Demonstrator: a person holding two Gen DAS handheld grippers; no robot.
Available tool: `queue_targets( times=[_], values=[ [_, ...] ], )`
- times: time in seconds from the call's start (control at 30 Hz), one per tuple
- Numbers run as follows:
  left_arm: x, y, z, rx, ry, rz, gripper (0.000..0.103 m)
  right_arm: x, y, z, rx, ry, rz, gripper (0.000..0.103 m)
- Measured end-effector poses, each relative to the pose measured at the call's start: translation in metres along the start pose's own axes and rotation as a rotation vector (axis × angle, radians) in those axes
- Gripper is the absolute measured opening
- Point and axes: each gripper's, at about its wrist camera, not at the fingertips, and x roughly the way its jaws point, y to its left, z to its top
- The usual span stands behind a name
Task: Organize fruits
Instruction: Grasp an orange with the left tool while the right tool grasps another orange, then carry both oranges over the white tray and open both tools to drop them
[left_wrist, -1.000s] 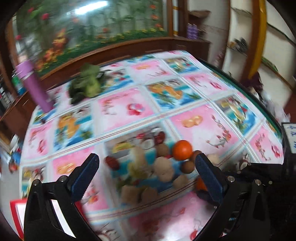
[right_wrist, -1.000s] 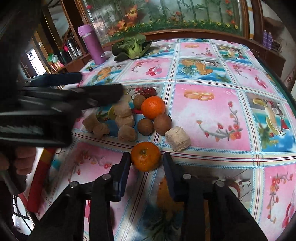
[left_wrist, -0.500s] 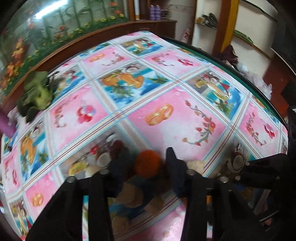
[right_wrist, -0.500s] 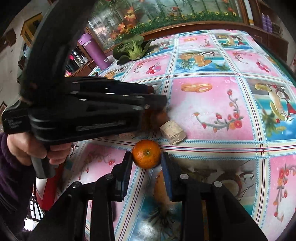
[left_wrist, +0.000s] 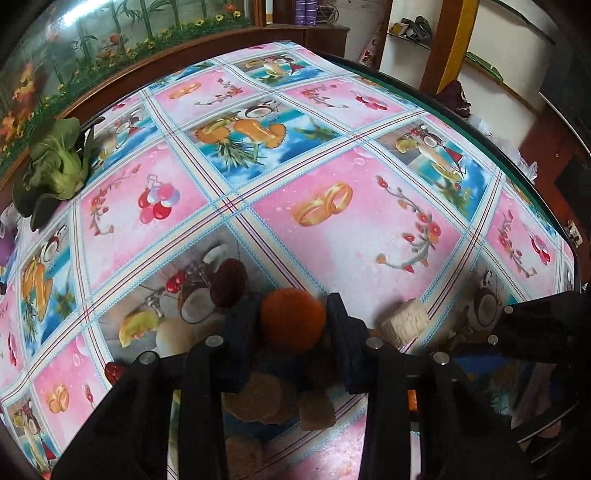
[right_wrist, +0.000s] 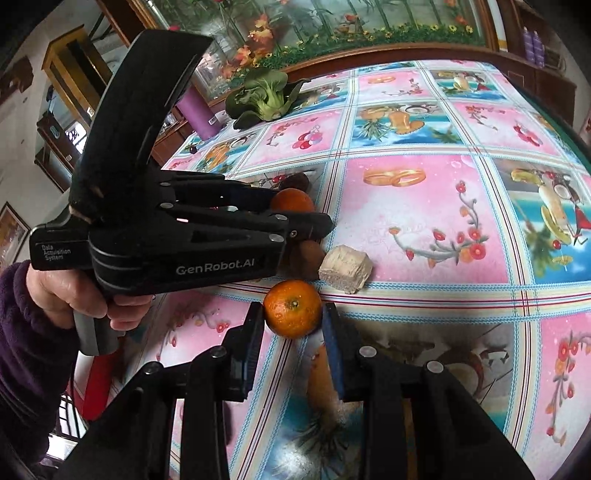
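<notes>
Fruits lie in a loose cluster on the near-left part of the surface (right_wrist: 424, 206), which carries a pink and blue patterned cloth. One orange (left_wrist: 293, 319) sits between the jaws of the left gripper (left_wrist: 291, 325); both pads press its sides, so the jaws are clamped on it. The right wrist view shows that same gripper from the side, held by a hand (right_wrist: 79, 291) in a dark purple sleeve (right_wrist: 22, 354), its tip over the cluster with the top of the orange showing just beyond it. A second orange (right_wrist: 293, 308) lies nearer, between the jaws of the right gripper (right_wrist: 293, 321). The blue pads stand right at its sides, but I cannot tell whether they grip it or only flank it.

A pale, blocky chunk (right_wrist: 345, 269) rests just to the right of the cluster, touching or nearly touching a brown round fruit (right_wrist: 308, 254) that is partly hidden under the left gripper. A dark red fruit (left_wrist: 228, 282) lies at the far left edge of the group, and several tan, rough-skinned pieces (left_wrist: 258, 402) lie near, beneath the left gripper's frame, blurred. At the far left of the surface lies a green leafy vegetable (right_wrist: 264, 96), with a purple bottle (right_wrist: 197, 114) to its left, well apart from the fruit.
</notes>
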Motion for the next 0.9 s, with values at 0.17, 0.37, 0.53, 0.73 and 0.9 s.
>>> queue_targets(
  times=[0.17, 0.37, 0.53, 0.73, 0.9],
  values=[
    [-0.004, 0.001, -0.004, -0.042, -0.019, 0.001, 0.036, 0.0, 0.006, -0.002, -0.038, -0.012, -0.025, 0.03],
    [-0.043, 0.002, -0.015, -0.137, -0.121, 0.018, 0.036, -0.006, 0.009, -0.004, -0.058, -0.048, -0.033, 0.029],
    [-0.105, 0.001, -0.051, -0.257, -0.239, 0.078, 0.036, -0.018, 0.019, -0.007, -0.093, -0.121, -0.005, 0.029],
    [-0.177, 0.02, -0.141, -0.45, -0.29, 0.208, 0.036, -0.022, 0.051, -0.011, -0.106, -0.129, 0.072, 0.029],
    [-0.205, 0.037, -0.205, -0.564, -0.274, 0.333, 0.036, -0.019, 0.111, -0.009, -0.197, -0.117, 0.134, 0.029]
  ],
)
